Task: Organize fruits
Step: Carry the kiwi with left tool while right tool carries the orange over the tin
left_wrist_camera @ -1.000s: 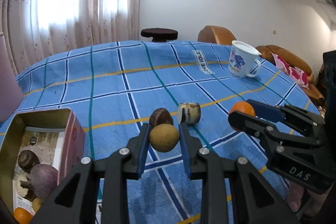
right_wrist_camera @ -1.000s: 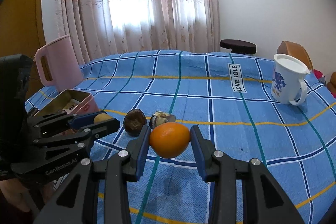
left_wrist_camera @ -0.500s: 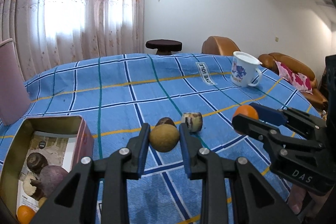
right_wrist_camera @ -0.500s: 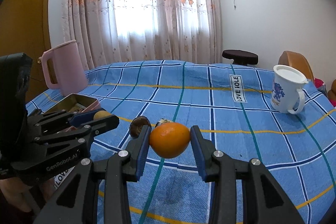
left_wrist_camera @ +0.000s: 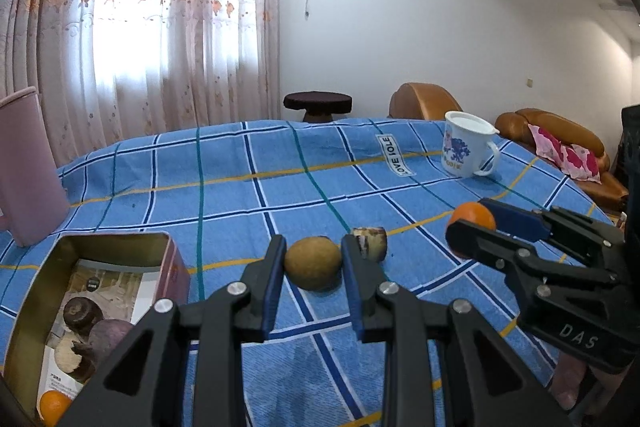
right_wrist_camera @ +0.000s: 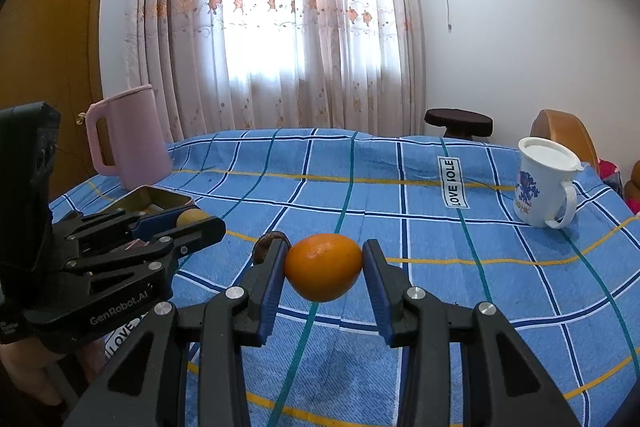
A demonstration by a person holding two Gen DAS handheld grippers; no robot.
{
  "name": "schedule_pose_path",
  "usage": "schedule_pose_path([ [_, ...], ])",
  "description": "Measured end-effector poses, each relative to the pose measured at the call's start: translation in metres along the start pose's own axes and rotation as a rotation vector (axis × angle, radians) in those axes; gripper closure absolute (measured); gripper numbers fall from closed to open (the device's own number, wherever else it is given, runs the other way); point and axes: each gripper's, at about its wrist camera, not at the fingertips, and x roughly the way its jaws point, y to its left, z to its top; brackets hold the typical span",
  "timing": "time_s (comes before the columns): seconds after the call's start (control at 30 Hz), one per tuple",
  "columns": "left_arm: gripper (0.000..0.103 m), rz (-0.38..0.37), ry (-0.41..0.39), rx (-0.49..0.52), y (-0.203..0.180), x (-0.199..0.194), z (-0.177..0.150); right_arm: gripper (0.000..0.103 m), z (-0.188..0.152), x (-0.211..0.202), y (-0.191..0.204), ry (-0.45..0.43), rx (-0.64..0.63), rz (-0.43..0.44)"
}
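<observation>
My left gripper (left_wrist_camera: 313, 263) is shut on a yellow-brown round fruit (left_wrist_camera: 313, 262) and holds it above the blue checked tablecloth (left_wrist_camera: 248, 195). My right gripper (right_wrist_camera: 324, 267) is shut on an orange (right_wrist_camera: 323, 266), also raised; it shows at the right of the left wrist view (left_wrist_camera: 472, 223). A gold tin box (left_wrist_camera: 36, 291) at the lower left holds several fruits: dark round ones, a purple one and an orange. A cut brown-and-white piece (left_wrist_camera: 370, 242) lies on the cloth behind the left fingers. A dark brown fruit (right_wrist_camera: 265, 245) peeks out behind the right gripper's left finger.
A pink jug (right_wrist_camera: 130, 137) stands at the table's far left, beside the tin (right_wrist_camera: 160, 195). A white mug (right_wrist_camera: 544, 183) with a blue print stands at the far right. A dark stool (left_wrist_camera: 318, 103) and brown sofa (left_wrist_camera: 560, 143) are beyond the table.
Both grippers have risen from the cloth with their fruits still held. The dark fruit and cut piece stay on the table and now sit lower behind the fingers.
</observation>
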Motion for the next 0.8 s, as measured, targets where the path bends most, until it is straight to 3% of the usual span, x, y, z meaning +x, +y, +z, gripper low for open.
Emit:
schedule_pose_path([
  [0.5,0.074,0.030,-0.073,0.016,-0.002,-0.015,-0.001,0.062,-0.001,-0.014,0.005,-0.071,-0.032,-0.012],
  [0.8,0.074,0.021,-0.077,0.004,-0.001,-0.020,-0.002,0.062,-0.001,-0.018,0.010,-0.087,-0.047,-0.014],
])
